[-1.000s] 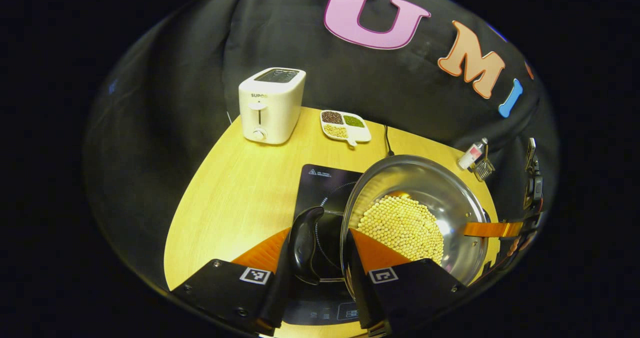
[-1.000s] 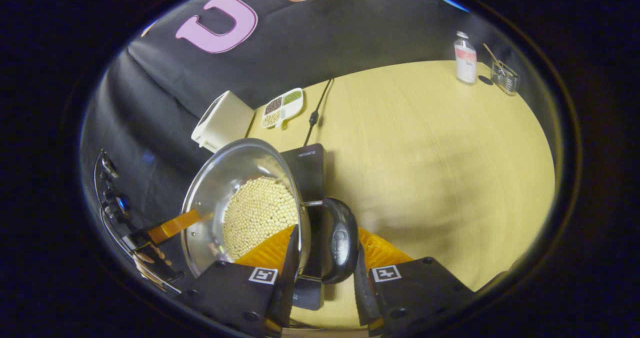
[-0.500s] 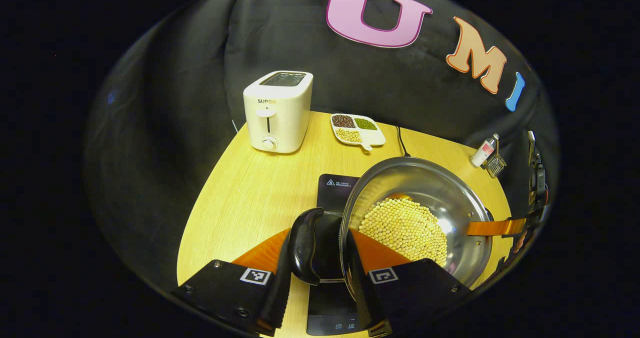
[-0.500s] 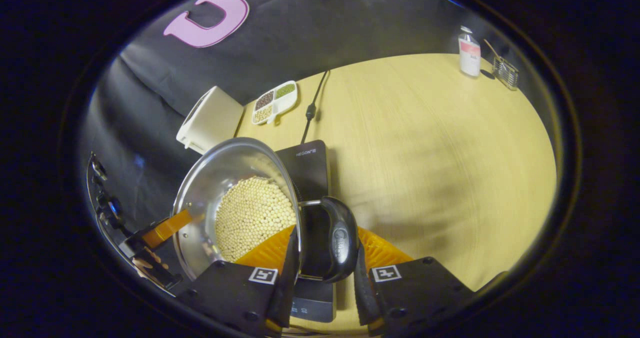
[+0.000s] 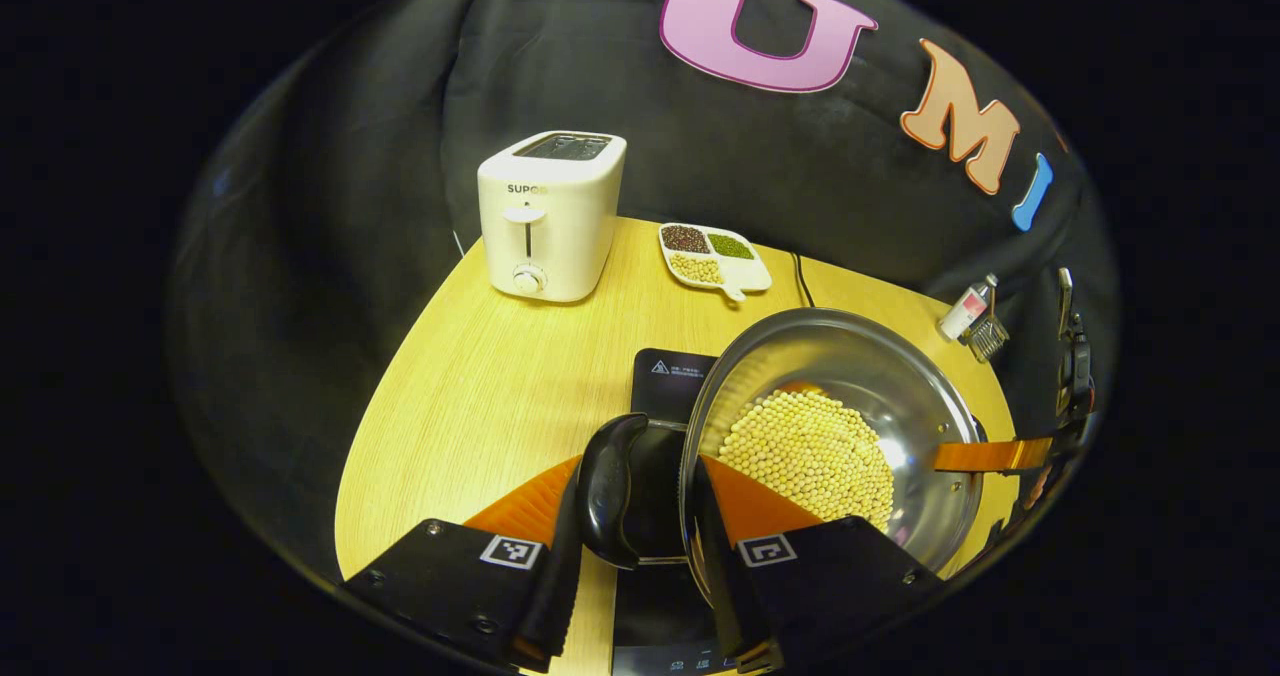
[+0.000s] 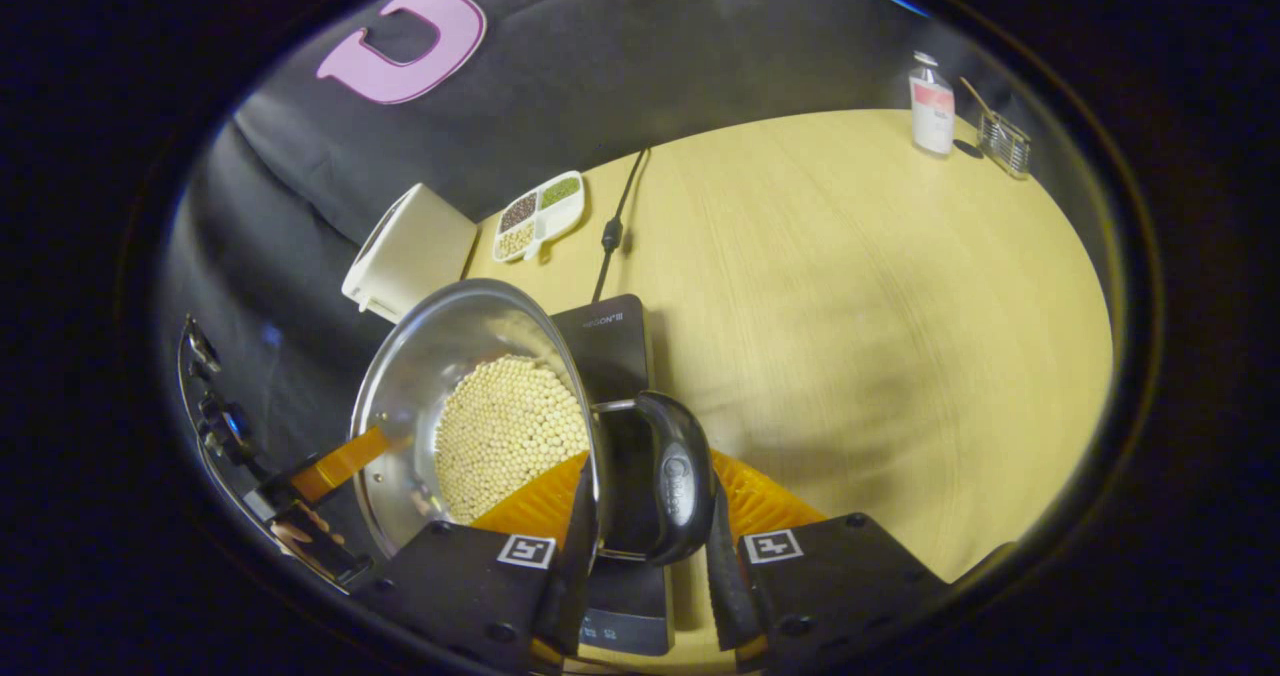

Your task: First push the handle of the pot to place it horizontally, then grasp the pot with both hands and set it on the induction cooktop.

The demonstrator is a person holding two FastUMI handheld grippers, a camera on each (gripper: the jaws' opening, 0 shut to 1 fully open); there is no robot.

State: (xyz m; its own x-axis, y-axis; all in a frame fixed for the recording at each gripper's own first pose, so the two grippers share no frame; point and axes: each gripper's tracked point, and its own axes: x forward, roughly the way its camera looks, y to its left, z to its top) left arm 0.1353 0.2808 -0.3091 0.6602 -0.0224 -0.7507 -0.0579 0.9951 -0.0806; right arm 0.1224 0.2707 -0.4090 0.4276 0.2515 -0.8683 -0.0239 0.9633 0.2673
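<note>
Pot shifted over cooktop; toaster, bean dish behind.

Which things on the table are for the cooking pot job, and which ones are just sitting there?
For the job:
pot of beans
pot handles
induction cooktop
left gripper
right gripper

Just sitting there:
toaster
divided dish of beans
bottle
small wire holder

Black gripper housings with screws and square checkered markers
</note>
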